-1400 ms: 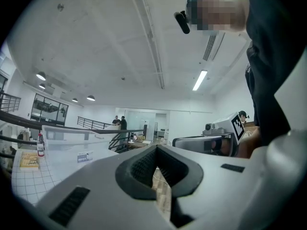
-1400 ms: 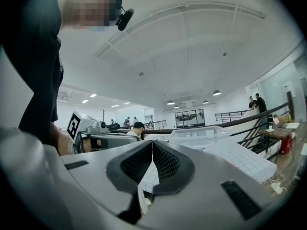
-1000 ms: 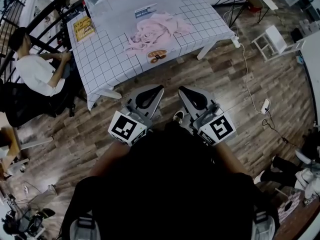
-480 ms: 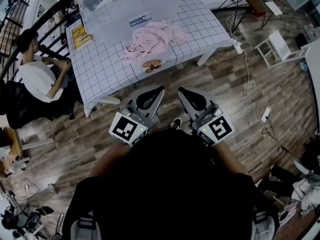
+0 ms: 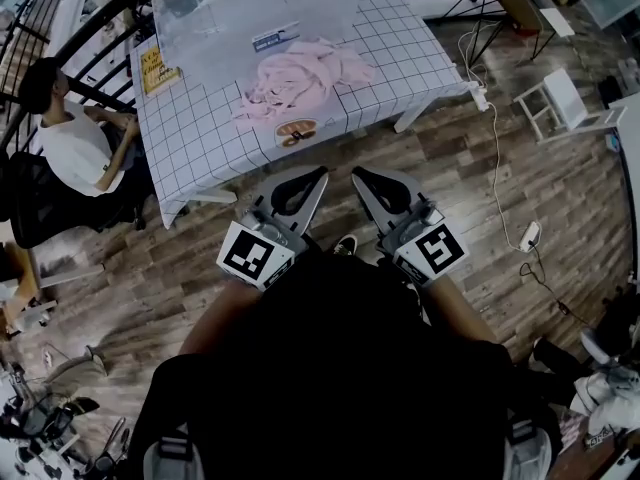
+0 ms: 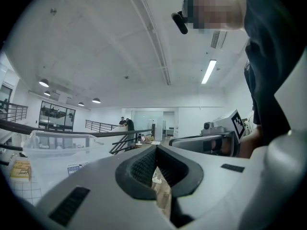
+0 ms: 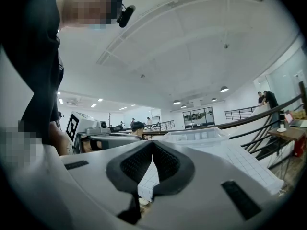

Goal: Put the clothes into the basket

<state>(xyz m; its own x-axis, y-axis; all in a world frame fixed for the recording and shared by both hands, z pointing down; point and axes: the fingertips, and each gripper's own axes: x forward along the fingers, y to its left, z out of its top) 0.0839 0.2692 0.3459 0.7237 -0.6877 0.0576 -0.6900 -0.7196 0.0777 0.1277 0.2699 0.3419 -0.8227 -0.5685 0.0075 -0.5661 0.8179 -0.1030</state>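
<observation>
The crumpled pink cloth heap (image 5: pixel 300 80) is seen well ahead of the left gripper (image 5: pixel 320 173) and right gripper (image 5: pixel 355 172), nearer the left, both with jaws pressed together on nothing.

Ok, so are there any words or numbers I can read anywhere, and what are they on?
Nothing can be read.
Yellow sheet on the table: print too blurred.
Blue-and-white label beyond the pink clothes: too small.
Marker cubes: black square patterns, no words.
</observation>
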